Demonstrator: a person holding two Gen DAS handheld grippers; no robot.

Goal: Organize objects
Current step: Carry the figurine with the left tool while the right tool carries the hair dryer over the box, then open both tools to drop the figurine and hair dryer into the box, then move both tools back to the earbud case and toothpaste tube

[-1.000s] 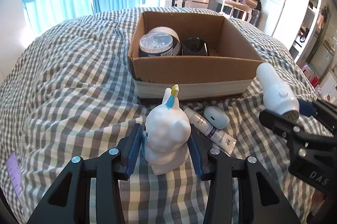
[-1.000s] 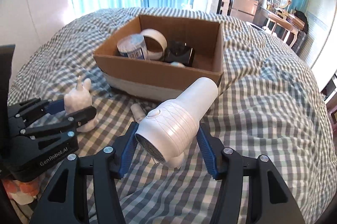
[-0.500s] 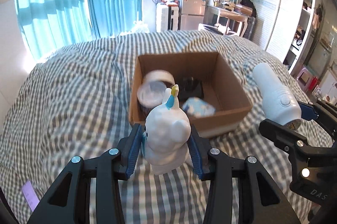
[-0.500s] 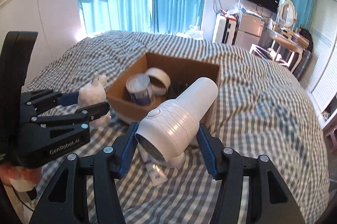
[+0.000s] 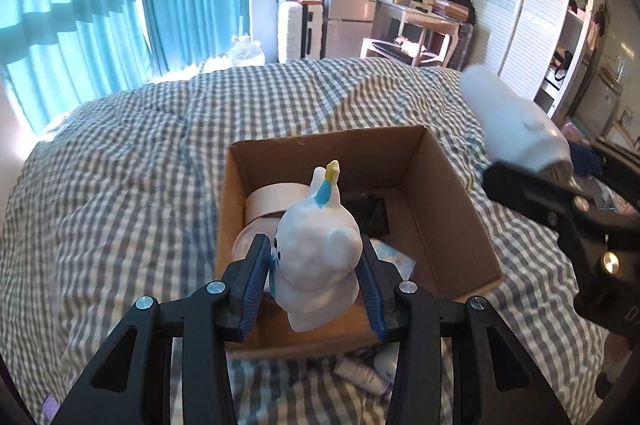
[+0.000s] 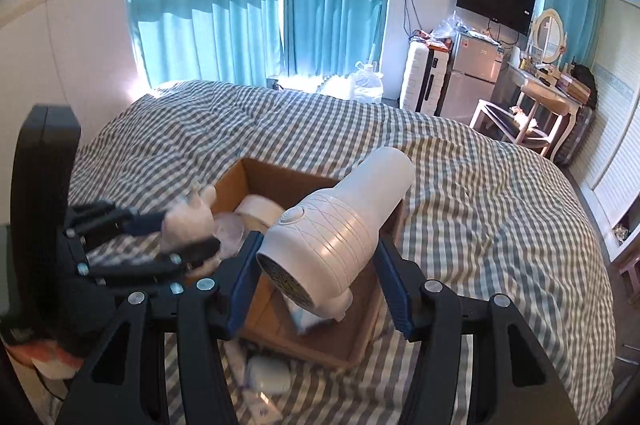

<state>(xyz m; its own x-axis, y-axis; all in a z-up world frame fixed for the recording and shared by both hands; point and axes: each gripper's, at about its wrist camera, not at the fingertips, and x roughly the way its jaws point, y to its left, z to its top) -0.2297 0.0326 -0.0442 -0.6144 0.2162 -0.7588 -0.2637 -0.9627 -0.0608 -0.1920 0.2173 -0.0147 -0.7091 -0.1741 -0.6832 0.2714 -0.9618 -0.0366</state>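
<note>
**Two items held above the box, more waiting on the bed**

Left wrist view: left gripper [image 5: 314, 281] pinching the white ceramic unicorn figurine with a yellow horn [image 5: 316, 257], holding it over the near edge of the open brown cardboard box [image 5: 448, 201] sitting on the grey-and-white checked bedspread [image 5: 120, 185]. Already lying inside: a beige roll of tape [image 5: 272, 201], a black object, and what looks like a crumpled blue-white packet. Waiting outside, by the box's near wall: a white tube [image 5: 360, 379].

Right wrist view: right gripper [image 6: 316, 285] clamping the white ribbed plastic hair dryer [image 6: 340, 229], suspending it above the box. Lying on the bedspread just below: a small white oval case [image 6: 268, 373].

Judging progress: roughly midway, with both held items needing release and at least two needing collecting.
</note>
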